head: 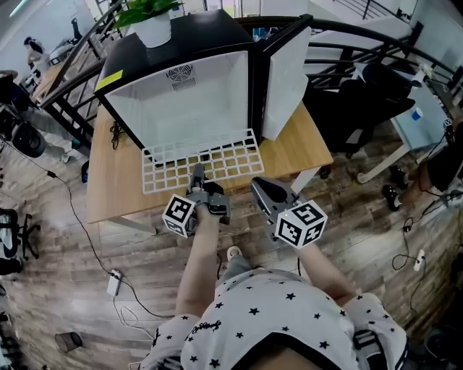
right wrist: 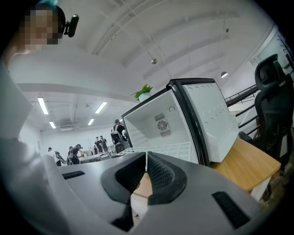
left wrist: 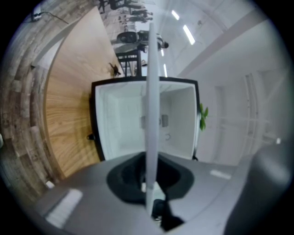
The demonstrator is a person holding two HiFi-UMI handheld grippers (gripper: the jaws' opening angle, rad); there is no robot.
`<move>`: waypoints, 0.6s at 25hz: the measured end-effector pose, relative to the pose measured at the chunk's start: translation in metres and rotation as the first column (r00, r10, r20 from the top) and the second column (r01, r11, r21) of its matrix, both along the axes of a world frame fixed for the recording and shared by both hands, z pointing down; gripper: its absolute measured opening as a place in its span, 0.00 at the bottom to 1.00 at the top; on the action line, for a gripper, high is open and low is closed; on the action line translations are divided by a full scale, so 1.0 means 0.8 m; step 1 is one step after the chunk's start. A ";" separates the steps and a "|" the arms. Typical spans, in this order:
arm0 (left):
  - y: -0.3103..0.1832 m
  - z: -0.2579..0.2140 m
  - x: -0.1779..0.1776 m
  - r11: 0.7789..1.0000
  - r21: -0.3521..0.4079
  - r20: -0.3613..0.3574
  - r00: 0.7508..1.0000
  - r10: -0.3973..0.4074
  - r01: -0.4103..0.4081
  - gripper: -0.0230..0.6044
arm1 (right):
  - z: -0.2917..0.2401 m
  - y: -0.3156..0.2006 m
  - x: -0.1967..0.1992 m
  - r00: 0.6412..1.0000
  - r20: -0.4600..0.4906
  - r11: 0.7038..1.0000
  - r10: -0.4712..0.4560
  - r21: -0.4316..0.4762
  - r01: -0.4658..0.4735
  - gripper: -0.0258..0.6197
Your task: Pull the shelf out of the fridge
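The small black fridge (head: 181, 94) stands open on a wooden table (head: 116, 181), its door (head: 286, 79) swung to the right. The white wire shelf (head: 210, 160) sticks out of the fridge's mouth over the tabletop. My left gripper (head: 198, 172) is shut on the shelf's front edge. In the left gripper view the shelf (left wrist: 151, 92) appears edge-on as a white bar running between the jaws of that gripper (left wrist: 149, 183). My right gripper (head: 259, 186) hovers just right of the left one, shut and empty. In its own view this right gripper (right wrist: 146, 167) points at the fridge (right wrist: 161, 124).
A potted plant (head: 152, 22) sits on top of the fridge. The table's front edge lies just below the shelf, with wooden floor and cables (head: 116, 282) beneath. Office chairs (head: 362, 94) stand to the right of the door. People stand far back in the room.
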State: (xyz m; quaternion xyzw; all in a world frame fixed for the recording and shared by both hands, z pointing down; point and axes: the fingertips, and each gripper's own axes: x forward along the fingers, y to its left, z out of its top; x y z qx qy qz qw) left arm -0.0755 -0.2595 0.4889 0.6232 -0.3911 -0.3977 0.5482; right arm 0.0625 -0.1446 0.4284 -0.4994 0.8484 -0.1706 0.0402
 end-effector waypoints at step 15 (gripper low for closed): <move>0.096 0.008 -0.002 0.999 -0.005 -0.034 0.998 -0.045 0.045 0.09 | -0.002 0.081 0.009 0.999 0.022 0.999 -0.043 0.009 0.043 0.08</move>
